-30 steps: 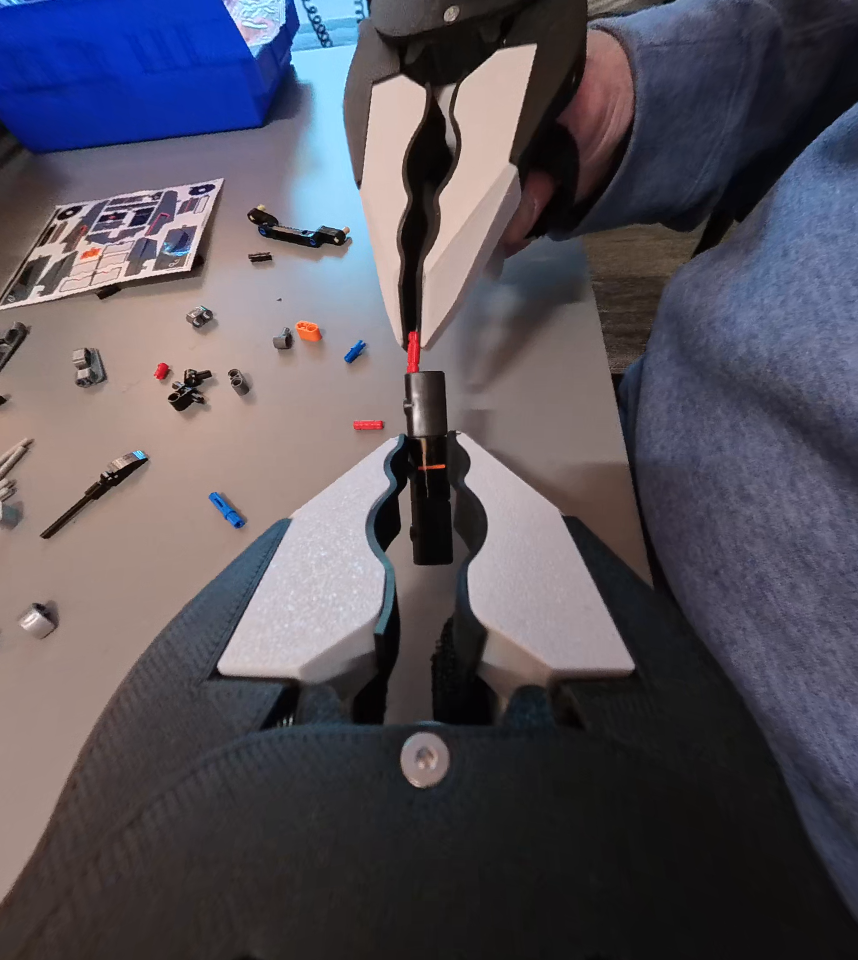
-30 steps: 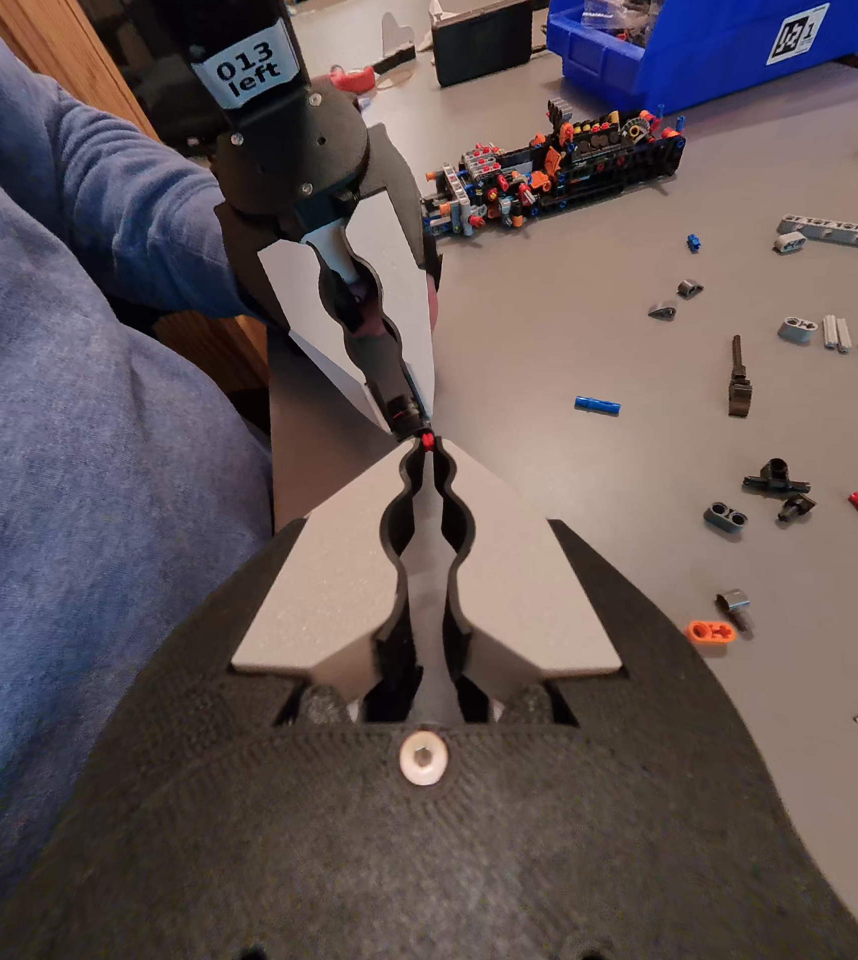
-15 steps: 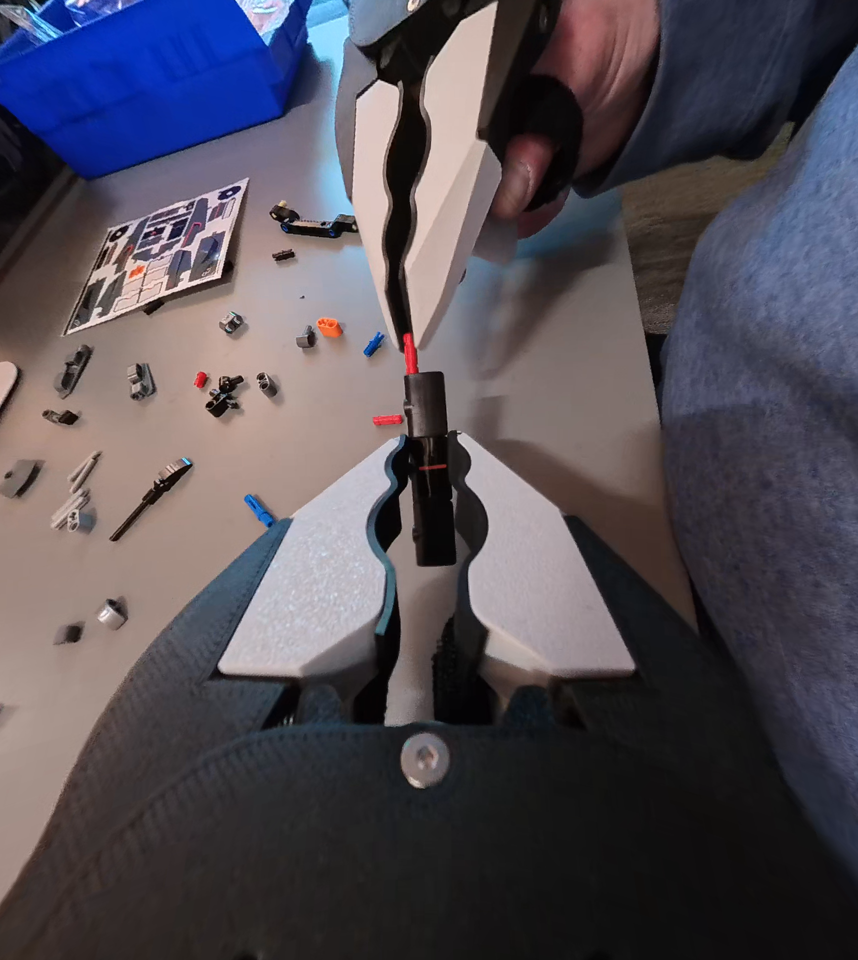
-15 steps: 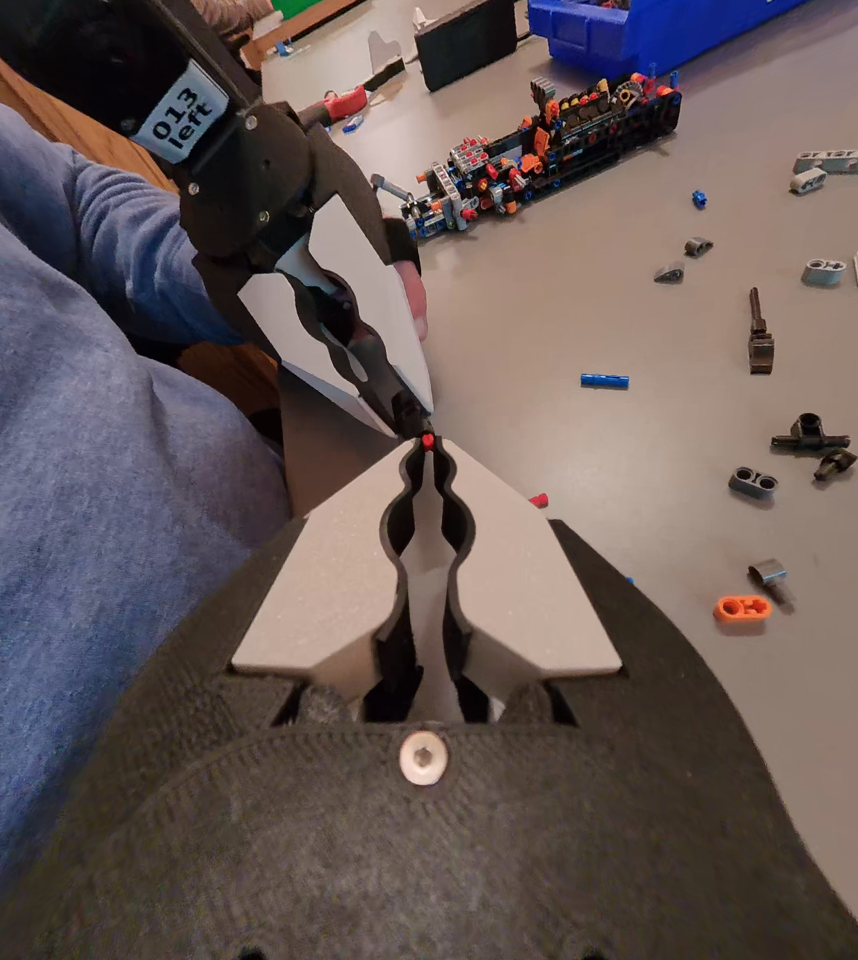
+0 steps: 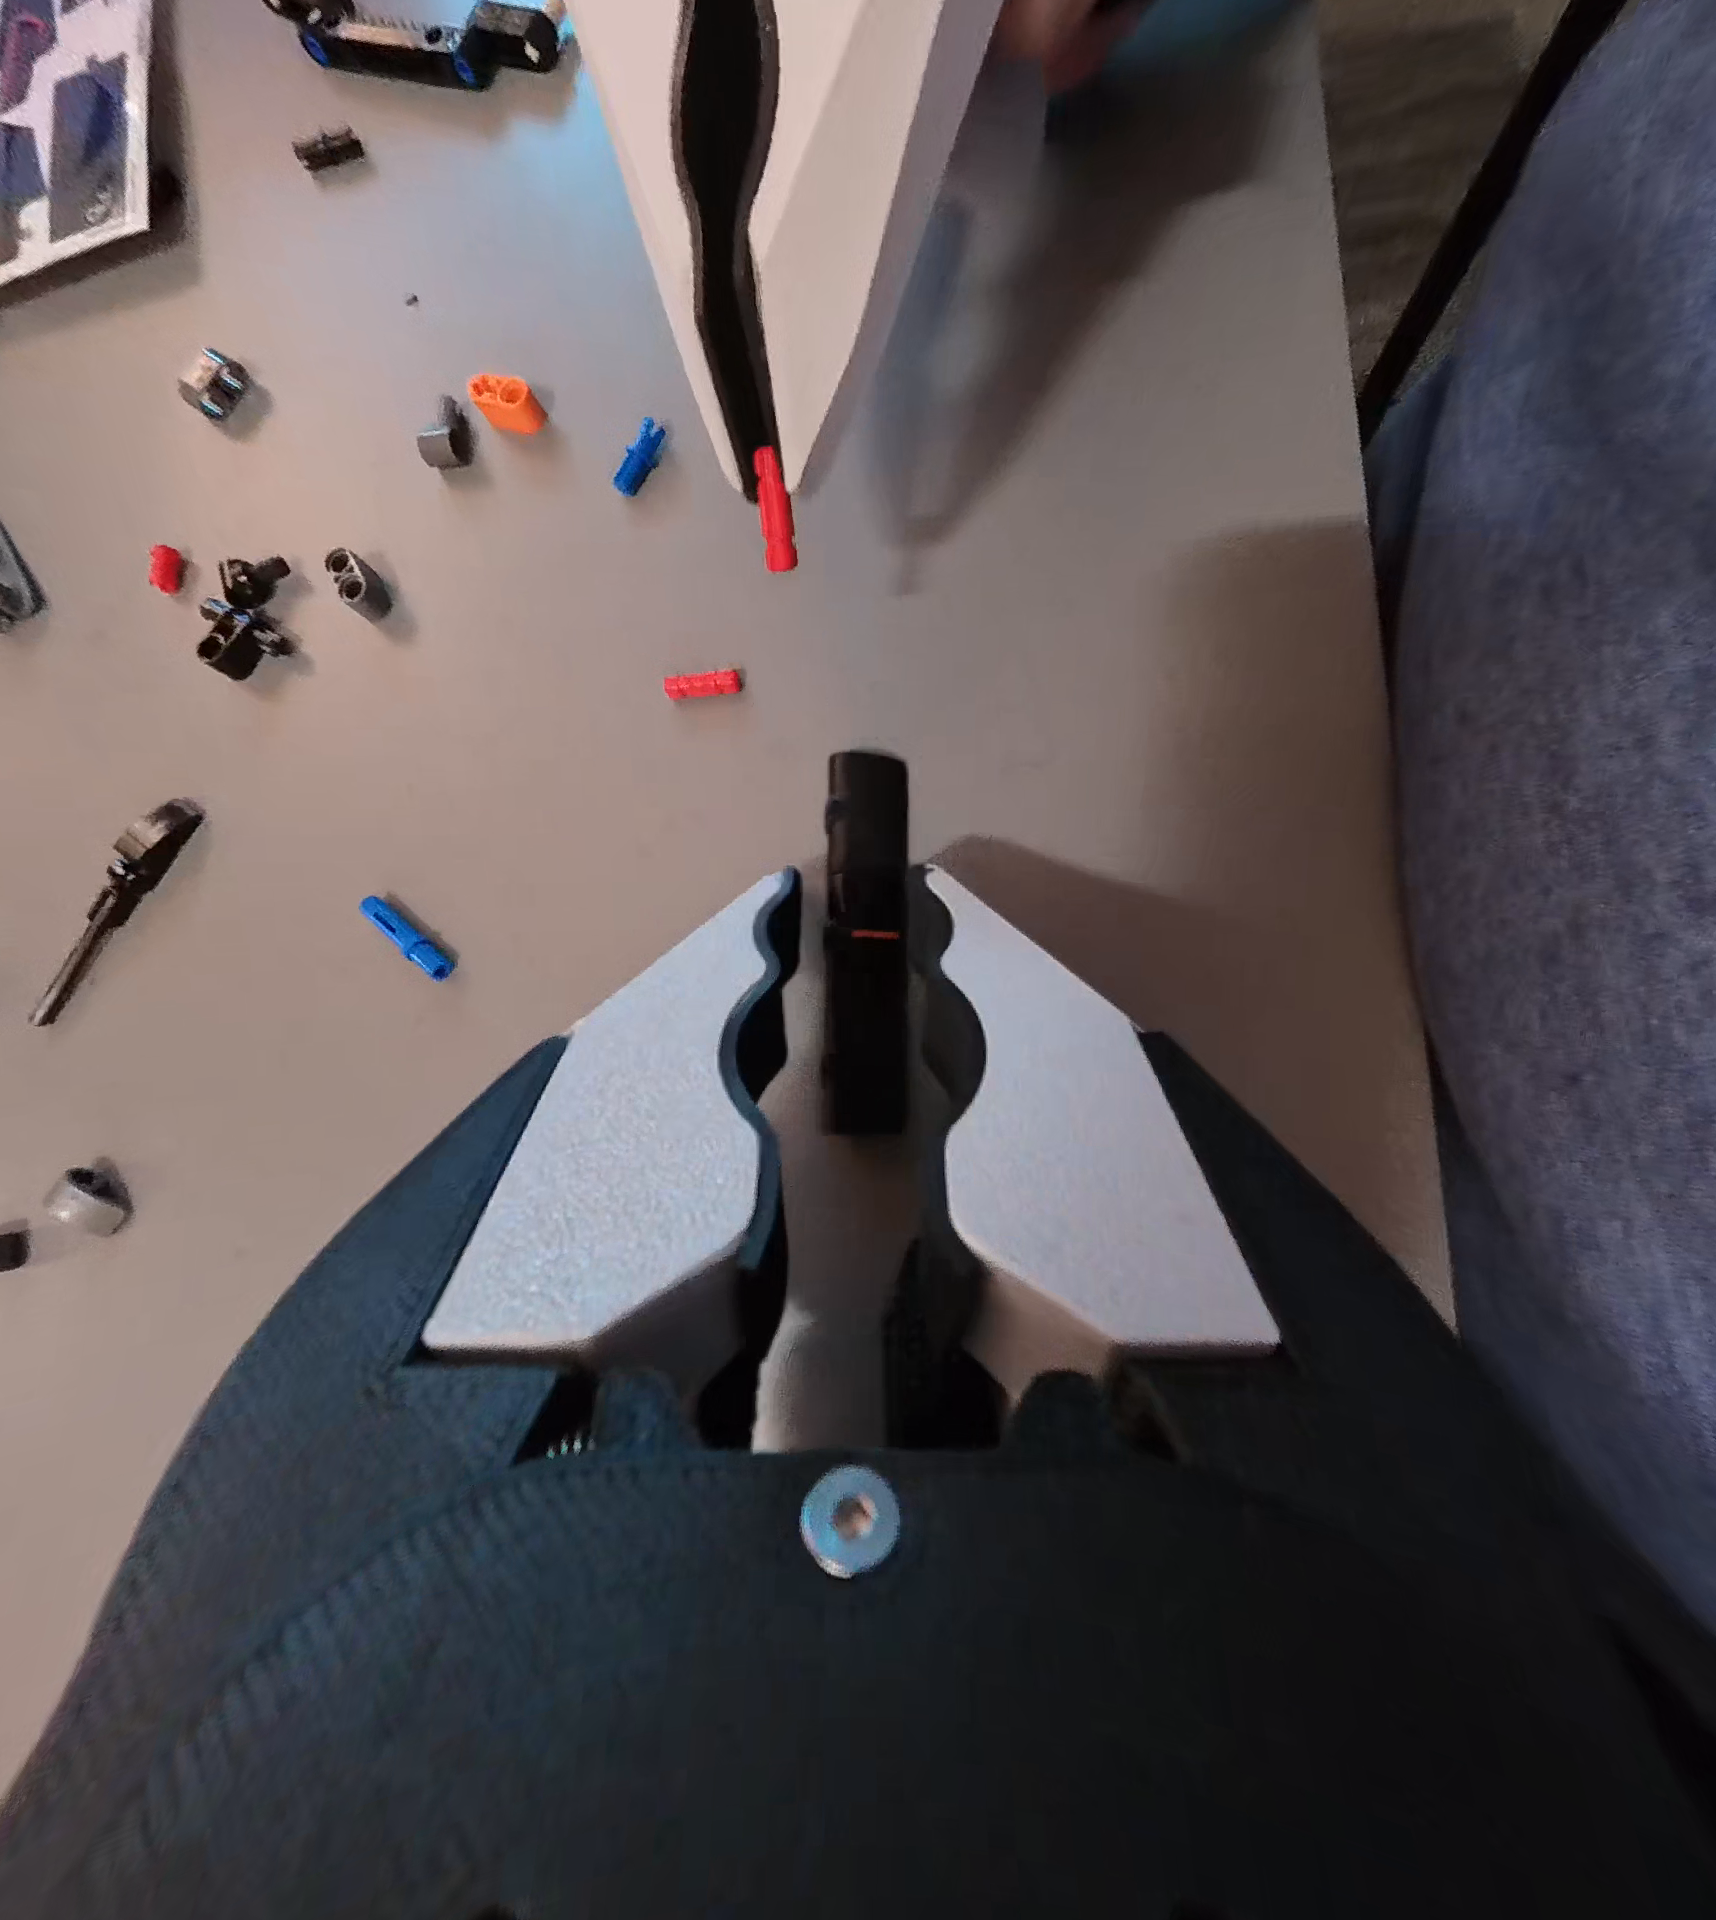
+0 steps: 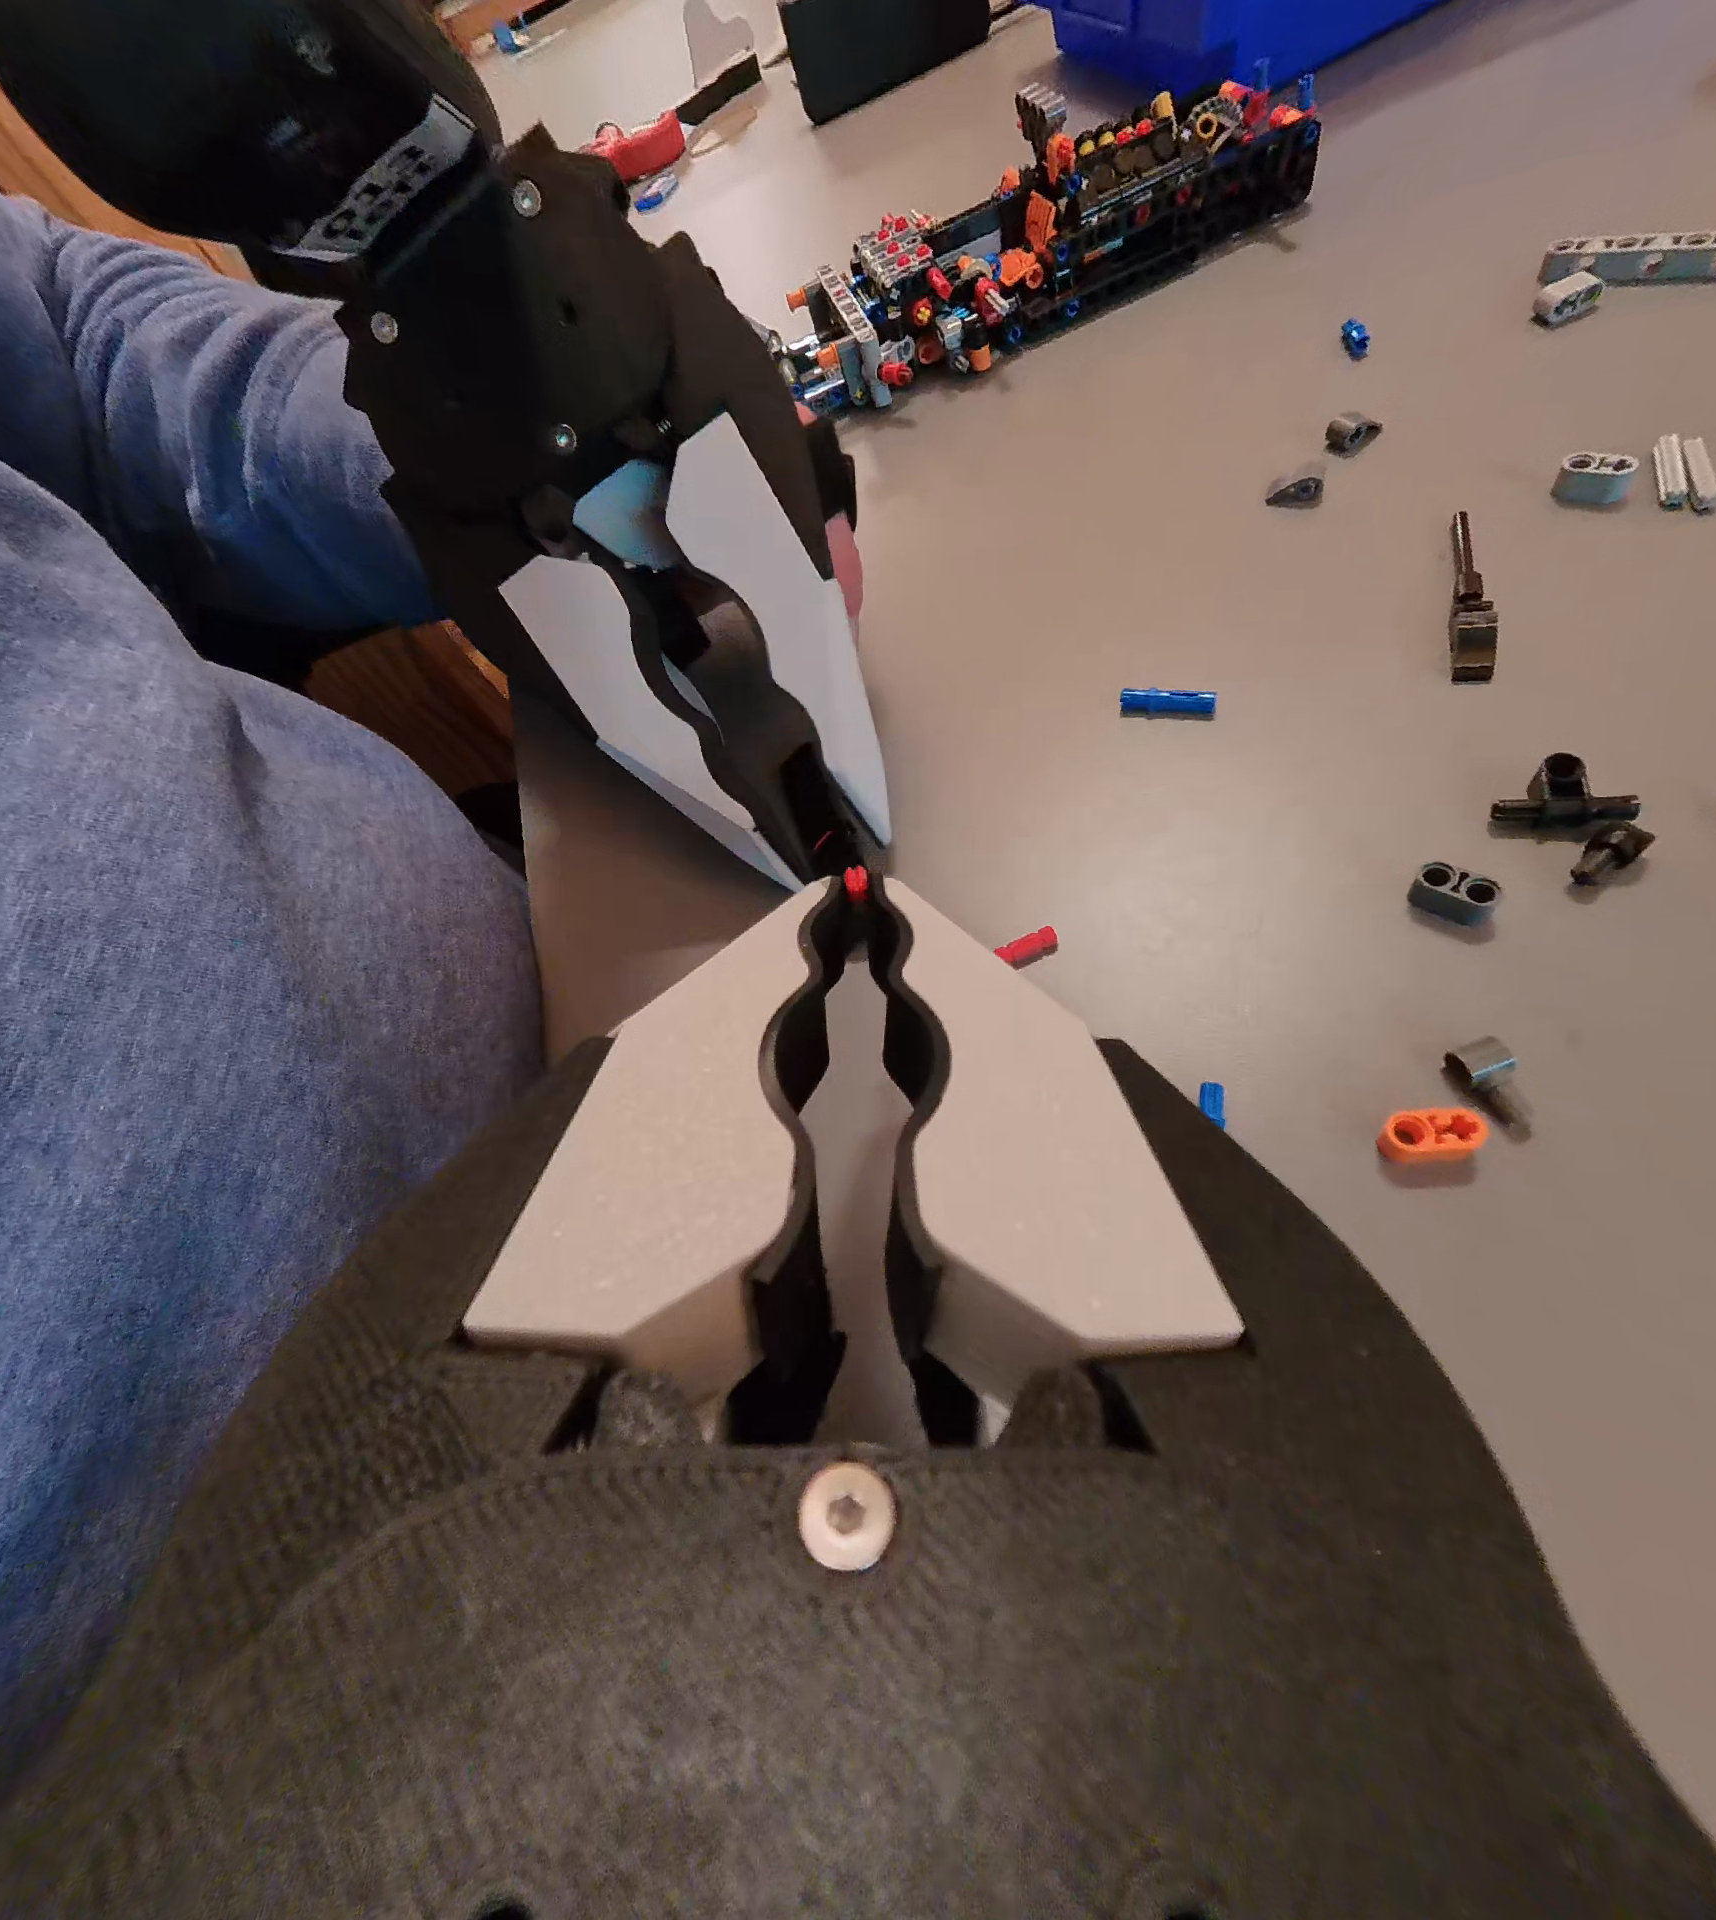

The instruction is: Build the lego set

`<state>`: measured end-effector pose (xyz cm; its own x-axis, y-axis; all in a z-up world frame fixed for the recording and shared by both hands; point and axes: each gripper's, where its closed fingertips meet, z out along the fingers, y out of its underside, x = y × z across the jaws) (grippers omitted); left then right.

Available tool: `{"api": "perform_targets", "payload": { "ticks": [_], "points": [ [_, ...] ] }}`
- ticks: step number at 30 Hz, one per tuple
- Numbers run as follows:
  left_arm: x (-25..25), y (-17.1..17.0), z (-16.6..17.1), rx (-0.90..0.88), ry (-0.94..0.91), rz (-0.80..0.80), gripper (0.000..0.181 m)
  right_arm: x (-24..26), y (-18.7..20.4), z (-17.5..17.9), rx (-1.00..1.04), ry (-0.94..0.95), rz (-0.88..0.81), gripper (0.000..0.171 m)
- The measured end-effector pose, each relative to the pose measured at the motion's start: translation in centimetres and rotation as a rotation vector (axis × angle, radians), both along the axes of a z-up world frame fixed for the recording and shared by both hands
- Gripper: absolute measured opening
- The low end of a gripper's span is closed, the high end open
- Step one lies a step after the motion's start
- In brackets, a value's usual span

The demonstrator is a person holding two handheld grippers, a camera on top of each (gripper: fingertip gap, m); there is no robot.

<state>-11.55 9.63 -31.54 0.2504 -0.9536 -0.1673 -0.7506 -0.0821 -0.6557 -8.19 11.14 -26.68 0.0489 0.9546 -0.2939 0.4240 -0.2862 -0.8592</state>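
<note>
While your left gripper (image 5: 859, 883) clamps the black connector (image 5: 866, 935) with its long axis pointing forward, your right gripper (image 6: 856, 894) pinches the red pin (image 5: 774, 509). The pin hangs apart, ahead and slightly left of the connector's open end.

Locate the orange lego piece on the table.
Left wrist view: orange piece lies upper left on the table, between a grey piece and a blue pin.
</note>
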Motion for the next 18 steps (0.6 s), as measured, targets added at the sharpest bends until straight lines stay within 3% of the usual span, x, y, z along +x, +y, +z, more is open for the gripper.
{"api": "perform_targets", "payload": {
  "ticks": [4,12,18],
  "points": [
    [0.8,0.1,0.1,0.001,0.054,-0.009,0.027,0.2,0.0,0.3,0.006,0.012,0.001,0.001],
    [1.8,0.2,-0.4,-0.078,0.099,0.013,0.013,0.6,-0.1,0.8,0.018,0.026,0.01,0.001],
    [1.9,0.8,0.5,0.022,0.033,0.072,0.005,0.8,0.1,0.8,0.009,0.038,0.011,0.001]
  ]
}}
